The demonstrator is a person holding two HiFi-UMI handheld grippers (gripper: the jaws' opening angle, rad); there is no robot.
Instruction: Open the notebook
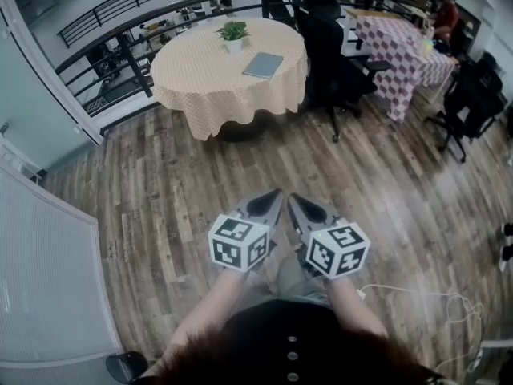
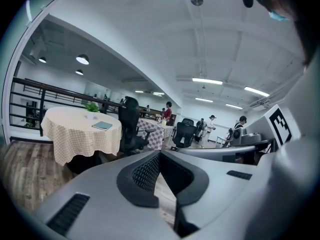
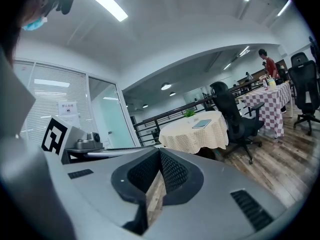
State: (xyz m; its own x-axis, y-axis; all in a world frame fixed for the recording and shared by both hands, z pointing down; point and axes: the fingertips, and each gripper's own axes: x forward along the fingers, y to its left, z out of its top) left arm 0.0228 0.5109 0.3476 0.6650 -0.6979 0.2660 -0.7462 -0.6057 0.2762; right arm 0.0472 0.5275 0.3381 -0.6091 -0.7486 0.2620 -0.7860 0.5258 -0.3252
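Note:
The notebook [image 1: 263,65] is a closed blue-grey book lying flat on a round table [image 1: 200,83] with a pale checked cloth, far ahead across the wooden floor. It also shows in the left gripper view as the notebook [image 2: 102,125] and in the right gripper view as the notebook [image 3: 202,124]. My left gripper [image 1: 275,193] and right gripper [image 1: 293,198] are held side by side close to my body, pointing toward the table and far short of it. Both are shut with nothing between the jaws, as seen on the left gripper [image 2: 159,154] and the right gripper [image 3: 159,152].
A small potted plant [image 1: 233,34] stands on the table behind the notebook. A black office chair [image 1: 333,50] sits just right of the table, beside a purple-checked table [image 1: 401,42] where a person [image 1: 445,10] stands. A railing [image 1: 120,14] runs behind. A white cable [image 1: 417,295] lies on the floor.

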